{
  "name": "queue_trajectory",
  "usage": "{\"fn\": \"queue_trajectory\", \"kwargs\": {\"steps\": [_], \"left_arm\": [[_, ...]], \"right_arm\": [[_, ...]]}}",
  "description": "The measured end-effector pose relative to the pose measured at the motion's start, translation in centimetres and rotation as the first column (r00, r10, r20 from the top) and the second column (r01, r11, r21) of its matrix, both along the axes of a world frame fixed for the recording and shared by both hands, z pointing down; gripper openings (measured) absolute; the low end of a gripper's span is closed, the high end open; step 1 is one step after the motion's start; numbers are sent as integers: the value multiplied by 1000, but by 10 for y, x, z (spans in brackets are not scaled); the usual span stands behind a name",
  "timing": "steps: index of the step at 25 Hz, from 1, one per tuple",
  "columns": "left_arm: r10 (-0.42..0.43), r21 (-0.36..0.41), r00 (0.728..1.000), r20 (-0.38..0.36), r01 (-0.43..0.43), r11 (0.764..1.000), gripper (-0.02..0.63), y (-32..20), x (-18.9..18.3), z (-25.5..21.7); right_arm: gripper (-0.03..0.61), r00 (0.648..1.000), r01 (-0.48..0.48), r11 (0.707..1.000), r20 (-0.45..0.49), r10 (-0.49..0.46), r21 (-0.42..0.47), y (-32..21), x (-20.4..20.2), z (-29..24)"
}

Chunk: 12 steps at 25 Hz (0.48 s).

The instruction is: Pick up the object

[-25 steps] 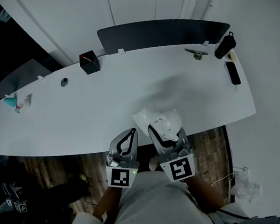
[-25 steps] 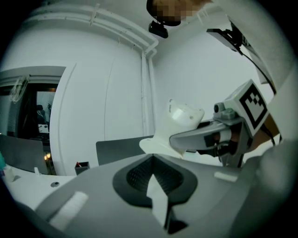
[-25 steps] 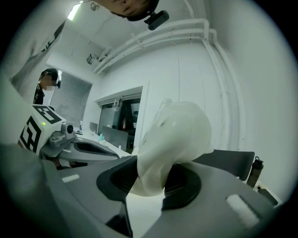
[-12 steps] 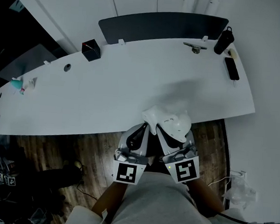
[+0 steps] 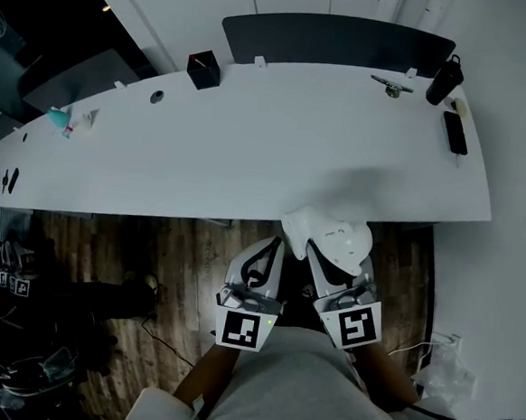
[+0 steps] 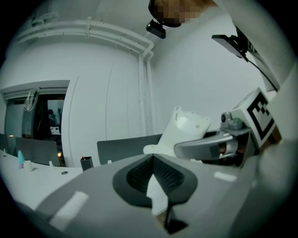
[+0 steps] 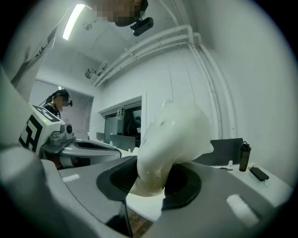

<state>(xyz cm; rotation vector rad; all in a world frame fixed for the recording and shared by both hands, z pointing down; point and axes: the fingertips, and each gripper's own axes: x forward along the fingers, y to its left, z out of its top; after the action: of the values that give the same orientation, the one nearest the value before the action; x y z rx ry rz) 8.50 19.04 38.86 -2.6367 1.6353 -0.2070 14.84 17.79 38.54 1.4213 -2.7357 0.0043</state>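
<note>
The object (image 5: 330, 237) is a white, rounded moulded piece with a flat flange. My right gripper (image 5: 321, 253) is shut on it and holds it just off the white table's front edge (image 5: 244, 214), above the wooden floor. In the right gripper view the object (image 7: 173, 137) fills the space between the dark pads (image 7: 184, 183) and rises above them. My left gripper (image 5: 272, 249) is beside it on the left, shut and empty. In the left gripper view its jaws (image 6: 156, 181) are pressed together, with the object (image 6: 185, 128) and the right gripper (image 6: 216, 146) to the right.
A long white table (image 5: 250, 149) spans the view, with a dark screen (image 5: 340, 40) along its far edge. On it are a black box (image 5: 203, 68), a black bottle (image 5: 444, 79), a dark phone (image 5: 456, 133) and a small tool (image 5: 392, 85). Wooden floor (image 5: 151, 250) lies below.
Both grippers and the white object have drawn back from over the table's front edge to above the floor, side by side. The grip on the object is unchanged.
</note>
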Motion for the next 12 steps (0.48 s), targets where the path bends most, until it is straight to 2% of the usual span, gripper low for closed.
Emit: {"fn": "queue_trajectory", "kwargs": {"steps": [2, 5, 12], "left_arm": [[-15, -6, 1000, -17, 15, 1000, 0, 5, -12, 0], [-13, -11, 1000, 0, 13, 1000, 0, 6, -32, -1], [-4, 15, 999, -49, 5, 1000, 0, -5, -55, -19]], "right_arm": [[144, 1000, 0, 1000, 7, 0, -3, 6, -7, -1], [144, 1000, -7, 1000, 7, 7, -11, 9, -23, -2], [145, 1000, -4, 1000, 24, 3, 31, 6, -56, -21]]}}
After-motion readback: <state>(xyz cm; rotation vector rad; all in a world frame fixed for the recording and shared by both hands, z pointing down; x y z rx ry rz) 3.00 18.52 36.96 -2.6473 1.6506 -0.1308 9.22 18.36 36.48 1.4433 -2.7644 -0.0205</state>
